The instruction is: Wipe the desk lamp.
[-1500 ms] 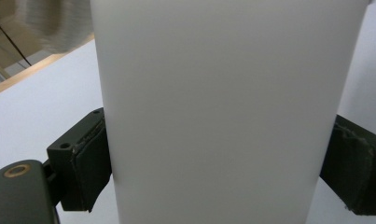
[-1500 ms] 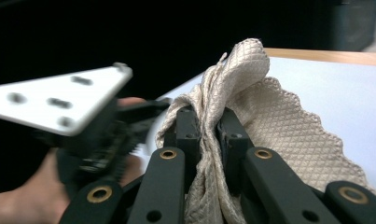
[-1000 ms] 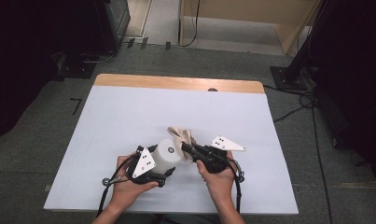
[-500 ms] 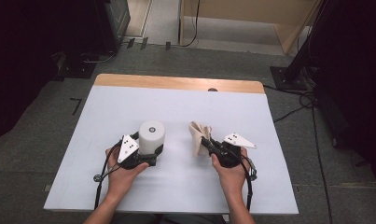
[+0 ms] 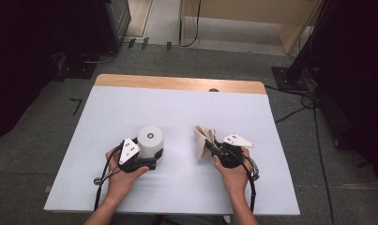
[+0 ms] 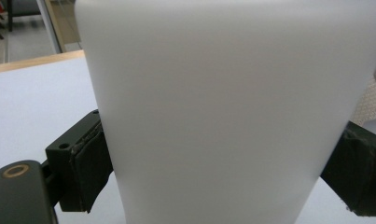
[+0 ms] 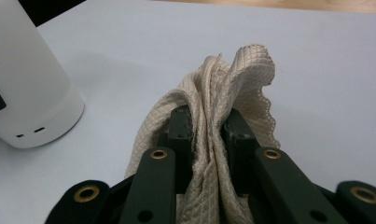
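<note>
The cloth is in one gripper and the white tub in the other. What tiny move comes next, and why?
Probably lower and release the cloth: the right gripper, whose jaws have just been opening, pinches it bunched above the table, apart from the white tub in the left gripper.

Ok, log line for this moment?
left gripper: shut on white plastic cylinder | right gripper: jaws just opening, beige quilted cloth between | table

White cylinder (image 5: 150, 142) upright on table, beige waffle cloth (image 5: 203, 140) bunched beside
</note>
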The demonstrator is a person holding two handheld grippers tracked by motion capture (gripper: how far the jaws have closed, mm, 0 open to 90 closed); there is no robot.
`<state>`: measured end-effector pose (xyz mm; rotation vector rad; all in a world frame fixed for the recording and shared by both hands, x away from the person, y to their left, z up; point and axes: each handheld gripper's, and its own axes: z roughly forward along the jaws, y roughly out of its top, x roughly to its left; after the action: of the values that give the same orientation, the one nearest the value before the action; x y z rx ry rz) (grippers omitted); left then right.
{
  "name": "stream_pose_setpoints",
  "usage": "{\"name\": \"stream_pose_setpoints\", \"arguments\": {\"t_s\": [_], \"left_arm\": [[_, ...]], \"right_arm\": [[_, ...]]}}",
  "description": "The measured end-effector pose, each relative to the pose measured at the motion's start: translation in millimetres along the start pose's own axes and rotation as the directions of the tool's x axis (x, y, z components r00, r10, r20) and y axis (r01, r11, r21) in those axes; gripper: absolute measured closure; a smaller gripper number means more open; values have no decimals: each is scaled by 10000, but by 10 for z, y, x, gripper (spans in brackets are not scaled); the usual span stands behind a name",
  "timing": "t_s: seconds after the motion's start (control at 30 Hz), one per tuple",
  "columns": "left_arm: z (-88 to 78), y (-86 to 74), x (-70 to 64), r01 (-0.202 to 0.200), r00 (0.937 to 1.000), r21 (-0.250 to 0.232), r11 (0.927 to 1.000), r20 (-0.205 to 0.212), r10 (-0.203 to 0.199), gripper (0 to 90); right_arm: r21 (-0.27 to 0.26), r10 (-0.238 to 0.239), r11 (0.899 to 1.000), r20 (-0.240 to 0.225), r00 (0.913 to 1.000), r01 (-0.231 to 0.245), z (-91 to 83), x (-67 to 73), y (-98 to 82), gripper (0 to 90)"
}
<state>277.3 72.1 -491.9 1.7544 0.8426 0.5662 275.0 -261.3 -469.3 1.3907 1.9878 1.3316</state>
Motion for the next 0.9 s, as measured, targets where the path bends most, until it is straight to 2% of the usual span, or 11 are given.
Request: {"name": "stream_pose_setpoints", "arguments": {"t_s": [0.13,0.27,0.4,0.47,0.57,0.73,0.8,0.9], "left_arm": [[-18,6,-2,130,9999,267,9996,78,-132,76],[-52,27,-17,385,9992,491,9981,112,-391,14],[-124,38,2,598,9975,688,9958,336,-622,0],[-158,38,10,700,9965,738,9948,407,-731,0],[-200,40,21,682,9962,780,9946,483,-721,0],[-276,40,55,716,9958,773,9944,518,-758,0],[-341,42,98,855,9947,705,9938,515,-892,0],[-425,39,152,836,9958,580,9948,324,-856,0]], "right_arm": [[100,6,9999,-15,10000,-6,2,-3,-1,717],[223,154,9996,41,9999,-155,-9,-19,7,593],[389,127,9992,86,9999,-130,-15,-13,13,444],[678,-93,9977,50,9999,89,-11,-12,2,350],[702,-308,9970,-92,9995,314,-27,1,0,256],[558,-640,9964,-103,9979,645,-109,-2,30,191],[557,-912,9943,-11,9958,912,-172,-49,35,160],[465,-935,9945,-7,9956,934,-213,-90,34,154]]}}
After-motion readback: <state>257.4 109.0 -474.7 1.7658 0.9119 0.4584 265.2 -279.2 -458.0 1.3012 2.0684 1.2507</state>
